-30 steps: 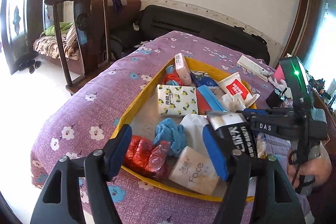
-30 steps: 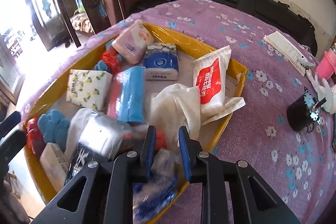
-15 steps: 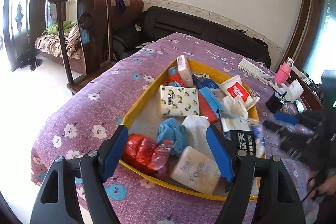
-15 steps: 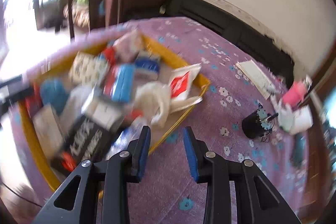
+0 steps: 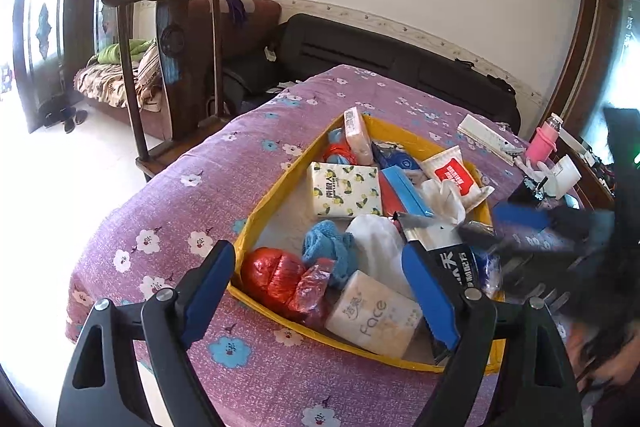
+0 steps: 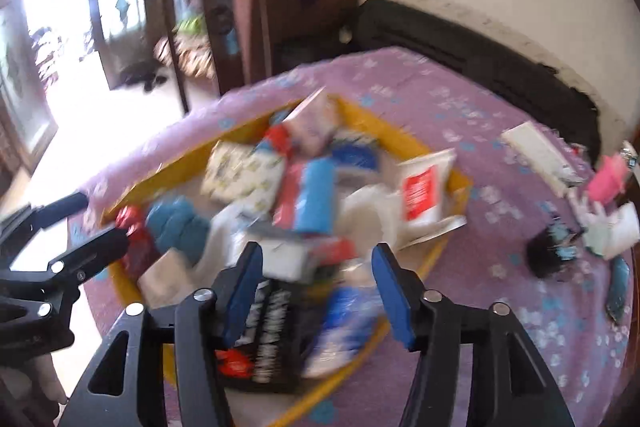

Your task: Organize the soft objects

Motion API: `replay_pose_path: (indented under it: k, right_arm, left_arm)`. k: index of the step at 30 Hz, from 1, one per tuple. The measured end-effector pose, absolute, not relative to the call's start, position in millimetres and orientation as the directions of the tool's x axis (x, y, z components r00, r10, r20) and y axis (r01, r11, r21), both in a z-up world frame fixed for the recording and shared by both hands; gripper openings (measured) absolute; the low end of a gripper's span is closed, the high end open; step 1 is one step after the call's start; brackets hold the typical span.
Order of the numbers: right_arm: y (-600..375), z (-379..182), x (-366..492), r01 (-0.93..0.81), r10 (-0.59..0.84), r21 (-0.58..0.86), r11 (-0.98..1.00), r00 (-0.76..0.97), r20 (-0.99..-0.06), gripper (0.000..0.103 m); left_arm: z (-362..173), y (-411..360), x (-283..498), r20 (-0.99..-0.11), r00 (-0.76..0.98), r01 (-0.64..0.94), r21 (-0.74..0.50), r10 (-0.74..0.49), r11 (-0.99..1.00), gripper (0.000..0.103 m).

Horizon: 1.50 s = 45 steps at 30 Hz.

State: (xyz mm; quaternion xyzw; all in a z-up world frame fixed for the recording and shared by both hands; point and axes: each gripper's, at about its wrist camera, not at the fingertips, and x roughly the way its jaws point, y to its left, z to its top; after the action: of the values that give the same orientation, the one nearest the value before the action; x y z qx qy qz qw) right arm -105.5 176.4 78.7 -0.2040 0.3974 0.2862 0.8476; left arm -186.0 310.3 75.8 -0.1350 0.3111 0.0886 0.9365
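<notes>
A yellow tray on the purple flowered cloth holds several soft packs: a lemon-print tissue pack, a red plastic bag, a blue cloth, a "Face" tissue pack and a black pack. My left gripper hovers over the tray's near corner, jaws opening, nothing pressed between them. My right gripper hangs above the black pack and a blue plastic bag. Its jaws are opening and empty, and this view is blurred.
A pink bottle, a black cup and a white box lie on the cloth right of the tray. A dark wooden chair and a black sofa stand beyond the table's far edges.
My right gripper let go of the plastic bag at the tray's corner, drew back and spread its jaws. My left gripper's jaws opened wider.
</notes>
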Motion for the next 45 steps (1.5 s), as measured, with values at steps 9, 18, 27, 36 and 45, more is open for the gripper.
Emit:
replay_pose_path:
  k: [9,18,27,36,45]
  right_arm:
    - [165.4,100.7,-134.0,-0.652,0.376,-0.151,0.743,0.593,-0.712,0.07]
    - [68.9,159.4,-182.5,-0.398,0.36,-0.079,0.914,0.885,-0.295,0.103]
    - [53.8,102.9,-171.0,-0.41,0.301,-0.098,0.907,0.791,-0.532,0.103]
    - [6.5,85.2,-172.4,-0.379,0.307,-0.006,0.925,0.757,-0.578,0.103]
    - [-7.9,75.8,-166.9,-0.337,0.261,-0.016,0.941,0.758,-0.598,0.103]
  left_arm:
    - [84.8,300.8,-195.7,-0.587,0.796,-0.267,-0.128,0.144,0.955,0.087]
    - [123.7,254.6,-233.5,-0.302,0.817,-0.49,0.088,0.492,0.867,0.103]
    - [130.1,187.6,-227.8,-0.288,0.895,-0.311,0.144,0.34,0.939,0.103]
    - [136.1,146.0,-221.3,-0.29,0.901,-0.295,0.134,0.322,0.946,0.103]
    - [115.0,132.1,-168.8,-0.513,0.837,-0.197,0.044,0.192,0.979,0.103]
